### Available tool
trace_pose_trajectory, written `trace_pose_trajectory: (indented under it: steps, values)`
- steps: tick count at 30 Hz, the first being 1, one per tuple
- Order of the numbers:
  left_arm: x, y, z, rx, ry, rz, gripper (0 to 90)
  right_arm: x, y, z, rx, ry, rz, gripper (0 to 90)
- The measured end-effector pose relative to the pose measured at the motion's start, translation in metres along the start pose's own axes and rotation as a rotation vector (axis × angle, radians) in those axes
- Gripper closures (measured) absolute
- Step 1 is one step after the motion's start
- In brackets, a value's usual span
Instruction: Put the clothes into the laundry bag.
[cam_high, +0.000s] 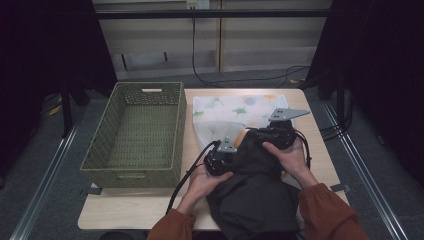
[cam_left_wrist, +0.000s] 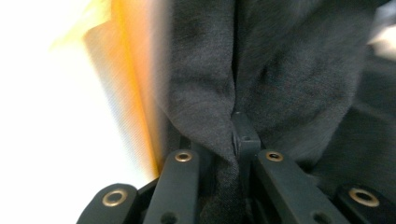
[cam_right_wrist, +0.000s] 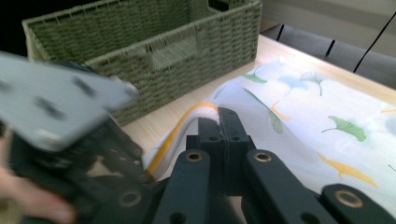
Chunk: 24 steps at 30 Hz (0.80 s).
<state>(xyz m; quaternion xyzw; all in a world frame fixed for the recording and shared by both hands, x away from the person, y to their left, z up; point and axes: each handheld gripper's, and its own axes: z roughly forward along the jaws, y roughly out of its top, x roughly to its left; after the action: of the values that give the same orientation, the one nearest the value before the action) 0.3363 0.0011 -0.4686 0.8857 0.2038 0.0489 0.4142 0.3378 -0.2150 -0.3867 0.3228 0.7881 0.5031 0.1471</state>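
Your left gripper (cam_left_wrist: 224, 154) is clamped on a fold of the dark grey garment (cam_left_wrist: 280, 79), the cloth pinched between its black jaws and bunching up out of them. Just to that gripper's left, a blurred orange-edged strip of the printed cloth (cam_left_wrist: 126, 84) runs past.

Your right gripper (cam_right_wrist: 219, 123) has its jaws pressed together; in the right gripper view no fabric shows at the tips, and whether a fold is caught lower down cannot be told. Just ahead of those tips lies the white cloth printed with green, blue and orange ginkgo leaves (cam_right_wrist: 322, 116), spread flat on the wooden table (cam_right_wrist: 154, 123). Beyond it and to the gripper's left stands the green woven basket (cam_right_wrist: 154, 51), with a cut-out handle in its end wall.

From the high view, both grippers, left (cam_high: 220, 157) and right (cam_high: 275, 134), sit at the far edge of the garment (cam_high: 255, 195), which lies crumpled toward you and hangs over the table's near edge.

The garment looks like a matte, heathered knit: soft, light, limp. Expect it to sag and drape rather than hold shape, and to slip little. A hem or a gathered fold is likely the best place to hold it.
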Motion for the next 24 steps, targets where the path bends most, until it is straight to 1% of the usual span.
trace_pose_trajectory:
  steps: [1, 2, 3, 4, 7, 8, 9, 11, 12, 13, 15, 16, 18, 20, 21, 22, 23, 24]
  values:
    - [0.004, -0.002, 0.003, 0.005, 0.010, -0.017, 83.5, 0.000, 0.002, -0.002, -0.005, 0.007, -0.001, 89.9]
    - [0.009, -0.004, 0.005, 0.016, 0.023, -0.037, 83.6, 0.002, 0.004, -0.005, -0.004, 0.010, -0.014, 89.9]
    - [0.011, -0.005, 0.006, 0.004, 0.039, -0.046, 83.7, 0.006, 0.006, -0.006, 0.009, 0.004, -0.035, 89.9]
    - [0.013, -0.006, 0.005, -0.002, 0.039, -0.050, 83.7, 0.009, 0.007, -0.006, 0.022, -0.005, -0.053, 89.9]
    - [0.018, -0.007, 0.003, -0.014, 0.064, -0.065, 83.6, 0.013, 0.010, -0.007, 0.051, -0.018, -0.076, 89.9]
    - [0.020, -0.007, 0.002, -0.019, 0.058, -0.070, 83.5, 0.012, 0.009, -0.008, 0.063, -0.022, -0.084, 89.9]
    - [0.022, -0.008, 0.000, -0.040, 0.043, -0.080, 82.6, 0.011, 0.008, -0.008, 0.067, -0.024, -0.080, 89.9]
    - [0.023, -0.009, -0.005, -0.087, 0.019, -0.080, 72.6, 0.005, 0.003, -0.009, 0.074, -0.028, -0.061, 89.9]
    - [0.022, -0.010, -0.009, -0.112, 0.014, -0.088, 66.0, 0.003, 0.001, -0.008, 0.077, -0.032, -0.053, 89.9]
    - [0.021, -0.010, -0.014, -0.146, 0.000, -0.092, 60.7, 0.000, -0.002, -0.008, 0.080, -0.026, -0.041, 89.9]
    - [0.014, -0.010, -0.027, -0.200, -0.008, -0.091, 52.3, -0.004, -0.006, -0.006, 0.081, -0.027, -0.026, 89.9]
    - [0.011, -0.008, -0.032, -0.222, -0.019, -0.084, 47.7, -0.007, -0.007, -0.005, 0.078, -0.018, -0.010, 89.9]
    - [0.006, -0.007, -0.040, -0.251, -0.018, -0.078, 43.8, -0.010, -0.009, -0.004, 0.075, -0.019, -0.004, 89.9]
    - [-0.001, -0.005, -0.045, -0.271, -0.031, -0.069, 40.1, -0.011, -0.011, -0.003, 0.079, -0.017, 0.002, 89.9]
    - [-0.005, -0.004, -0.048, -0.267, -0.022, -0.059, 38.5, -0.011, -0.011, -0.002, 0.079, -0.016, 0.002, 89.8]
    - [-0.008, -0.003, -0.049, -0.274, -0.021, -0.054, 37.5, -0.011, -0.011, -0.002, 0.083, -0.014, 0.000, 89.9]
    - [-0.009, -0.003, -0.050, -0.271, -0.021, -0.051, 37.5, -0.011, -0.012, -0.001, 0.080, -0.012, -0.001, 89.8]
    - [-0.008, -0.003, -0.051, -0.285, -0.014, -0.058, 37.6, -0.011, -0.012, -0.001, 0.080, -0.011, -0.001, 89.8]
